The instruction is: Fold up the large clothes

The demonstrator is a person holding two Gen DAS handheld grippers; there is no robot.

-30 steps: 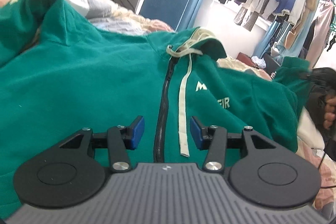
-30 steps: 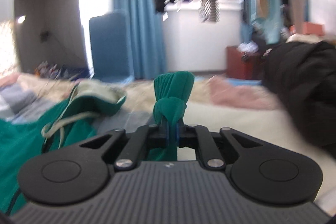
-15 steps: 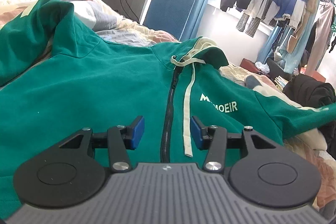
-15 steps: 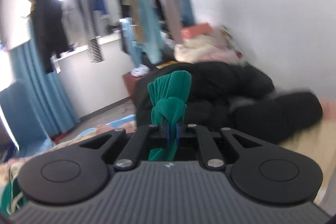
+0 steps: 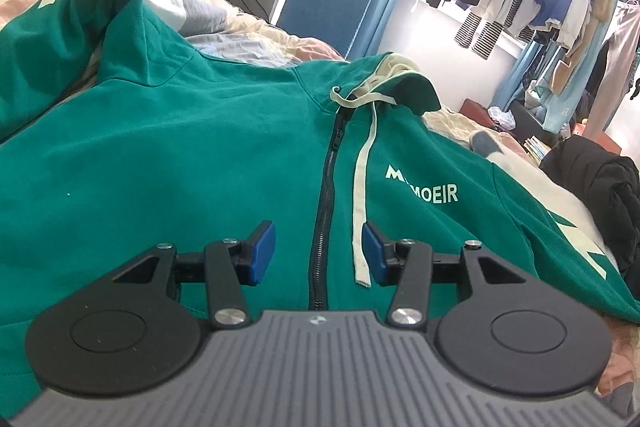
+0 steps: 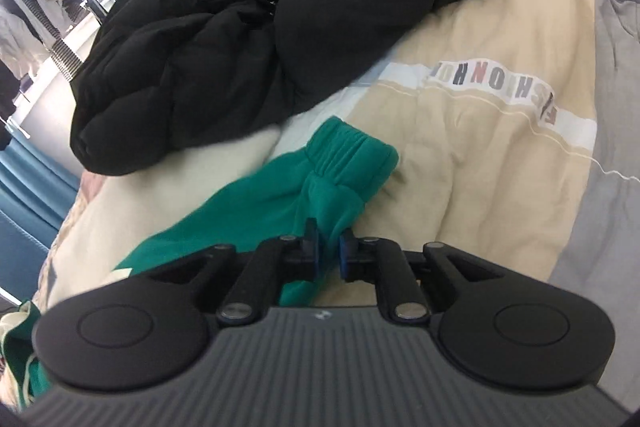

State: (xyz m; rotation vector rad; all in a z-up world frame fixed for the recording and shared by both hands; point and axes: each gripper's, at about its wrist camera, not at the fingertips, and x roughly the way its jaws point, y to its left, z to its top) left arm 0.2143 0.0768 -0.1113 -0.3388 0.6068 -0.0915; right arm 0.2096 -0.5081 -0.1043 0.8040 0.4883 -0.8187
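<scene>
R tool [image 6: 328, 254] just easing apart round green hoodie [image 5: 168, 163] cuff [image 6: 352, 155] (fabric between pads); L tool [image 5: 319, 253] released.

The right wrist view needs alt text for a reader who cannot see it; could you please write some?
The right gripper has just been opening, a fold of a green hoodie sleeve between its blue pads, the cuff lying on a beige and grey quilt. A black puffer jacket is heaped behind it.

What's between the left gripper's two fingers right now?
Left wrist view: the left gripper stands open over the green hoodie; its zipper and cream drawstring run between the fingers, ungripped.
</scene>
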